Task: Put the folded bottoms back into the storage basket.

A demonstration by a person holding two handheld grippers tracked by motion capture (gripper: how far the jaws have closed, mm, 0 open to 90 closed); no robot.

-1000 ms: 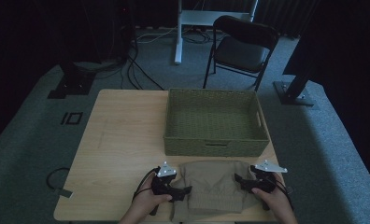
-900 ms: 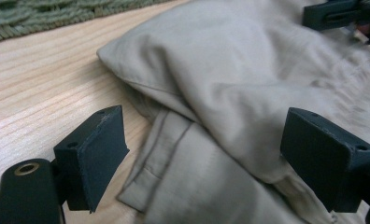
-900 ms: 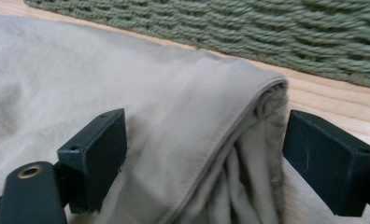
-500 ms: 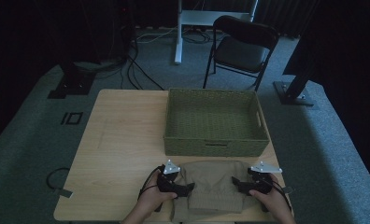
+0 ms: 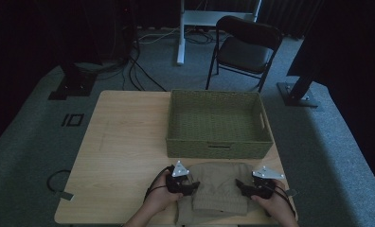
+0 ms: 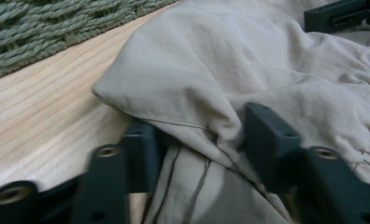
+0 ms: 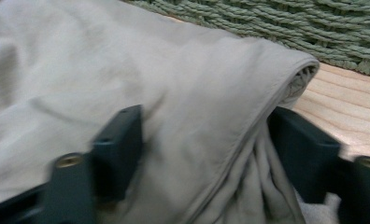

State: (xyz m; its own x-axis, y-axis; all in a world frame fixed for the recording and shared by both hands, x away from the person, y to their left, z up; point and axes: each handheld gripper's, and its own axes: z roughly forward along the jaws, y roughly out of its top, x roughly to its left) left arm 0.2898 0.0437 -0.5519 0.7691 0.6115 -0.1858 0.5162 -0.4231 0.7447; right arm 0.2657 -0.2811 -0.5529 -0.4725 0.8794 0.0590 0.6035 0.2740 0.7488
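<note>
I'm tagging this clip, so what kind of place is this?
Probably a lab or studio: a wooden table on grey carpet, black stand bases with cables, a folding chair.

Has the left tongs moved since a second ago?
Yes. The left tongs has slid inward onto the folded cloth, away from the table's left edge; its jaws have just been closing around a fold.

On the table [image 5: 124, 142] the basket [image 5: 218, 124] stands toward the far right side, and the folded garment [image 5: 221, 189] lies just in front of it at the near edge — close to its front wall, whether touching cannot be told. The left gripper [image 5: 189, 186] sits at the garment's left edge, the right gripper [image 5: 242, 187] at its right edge, cloth between each one's fingers [image 6: 141, 154]. Behind the table, on the floor, stands a chair [image 5: 245, 47].
</note>
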